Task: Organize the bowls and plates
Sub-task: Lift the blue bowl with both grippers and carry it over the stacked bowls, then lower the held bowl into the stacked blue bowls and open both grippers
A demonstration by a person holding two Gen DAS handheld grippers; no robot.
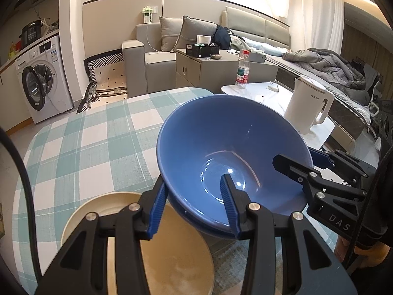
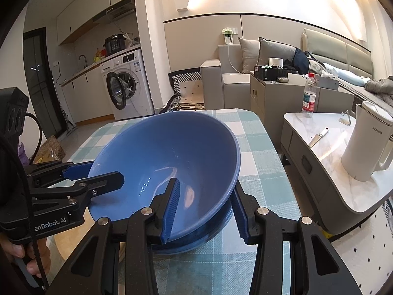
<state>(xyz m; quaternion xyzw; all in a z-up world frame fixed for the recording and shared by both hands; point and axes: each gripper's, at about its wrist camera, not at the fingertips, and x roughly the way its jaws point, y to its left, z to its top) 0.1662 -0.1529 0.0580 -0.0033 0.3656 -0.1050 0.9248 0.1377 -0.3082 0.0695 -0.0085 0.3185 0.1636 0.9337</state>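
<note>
A large blue bowl (image 1: 221,135) is tilted above the checked tablecloth, its opening facing me. My left gripper (image 1: 194,182) is shut on its near rim, one blue pad inside and one outside. My right gripper (image 1: 297,159) clamps the rim on the right side; in the right wrist view this gripper (image 2: 206,184) straddles the bowl (image 2: 172,147) wall the same way, and the left gripper (image 2: 105,170) holds the left rim. The rim of a second blue bowl (image 2: 196,242) shows directly beneath. A beige plate (image 1: 172,258) lies to the left, partly under the bowls.
The table with the green-and-white checked cloth (image 1: 86,147) stretches ahead. To the right, a marble side table (image 2: 326,152) carries a white kettle (image 2: 366,145), a water bottle (image 2: 310,95) and a knife (image 2: 318,136). A sofa and washing machine stand beyond.
</note>
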